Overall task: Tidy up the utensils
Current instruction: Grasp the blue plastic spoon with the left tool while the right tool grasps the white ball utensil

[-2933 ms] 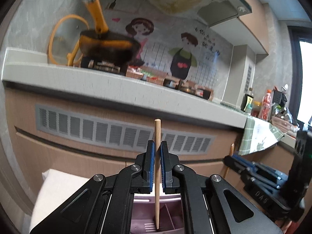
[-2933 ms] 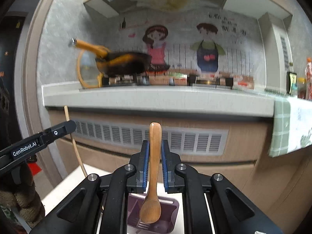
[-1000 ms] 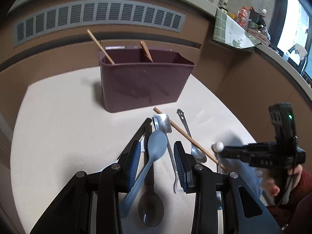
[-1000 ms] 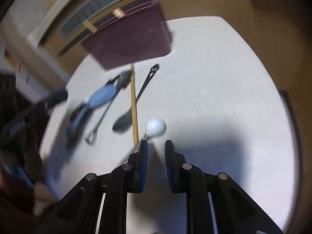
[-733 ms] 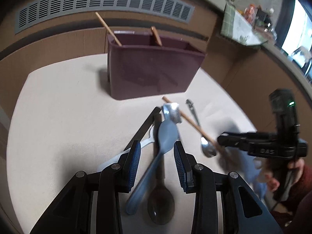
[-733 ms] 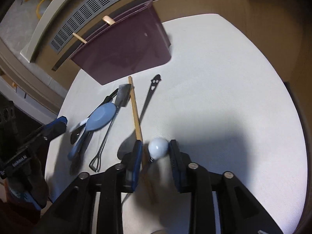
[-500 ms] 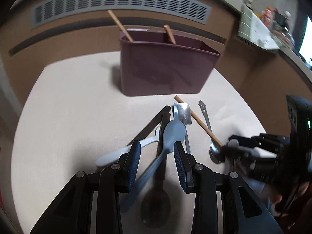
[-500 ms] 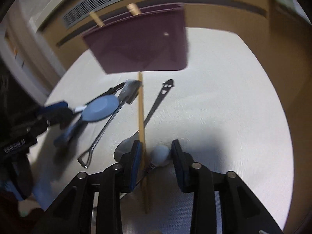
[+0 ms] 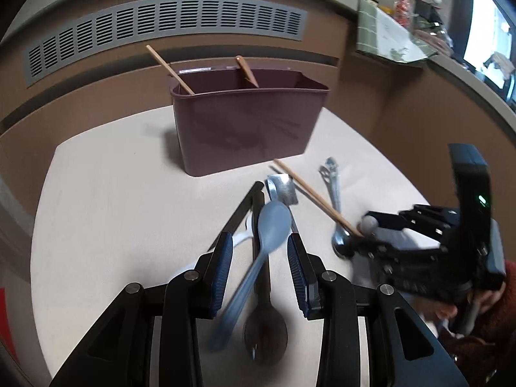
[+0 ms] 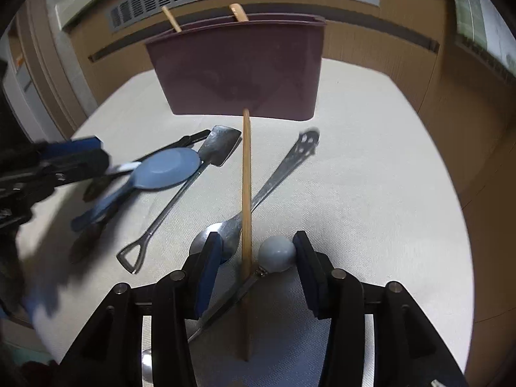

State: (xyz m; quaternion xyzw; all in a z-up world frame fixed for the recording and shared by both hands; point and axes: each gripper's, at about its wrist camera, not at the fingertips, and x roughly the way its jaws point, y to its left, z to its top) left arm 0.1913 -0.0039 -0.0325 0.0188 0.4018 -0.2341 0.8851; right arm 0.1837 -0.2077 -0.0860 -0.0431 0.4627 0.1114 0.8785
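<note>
A purple caddy [image 9: 248,122] [image 10: 238,74] stands at the back of the table with a chopstick and a wooden spoon handle sticking out. My left gripper [image 9: 259,258] is open low over a blue plastic spoon [image 9: 271,225] [image 10: 167,167]; its handle runs between the pads with gaps on both sides. My right gripper [image 10: 256,258] [image 9: 387,235] has its jaws opening wide; a loose chopstick [image 10: 246,187] and a utensil's white ball end [image 10: 276,253] lie between them, the ball close to the right pad.
On the cream table [image 9: 96,193] also lie a metal spoon with a cut-out handle [image 10: 283,167], a shovel-shaped metal utensil [image 10: 180,200] and a dark spoon [image 9: 266,329]. A hand in a red sleeve [image 9: 483,322] holds the right gripper. Brown cabinets ring the table.
The chopstick and wooden spoon held earlier now stand in the caddy. Over the last second the right jaws widened around the white ball and chopstick; the left gripper stayed over the blue spoon.
</note>
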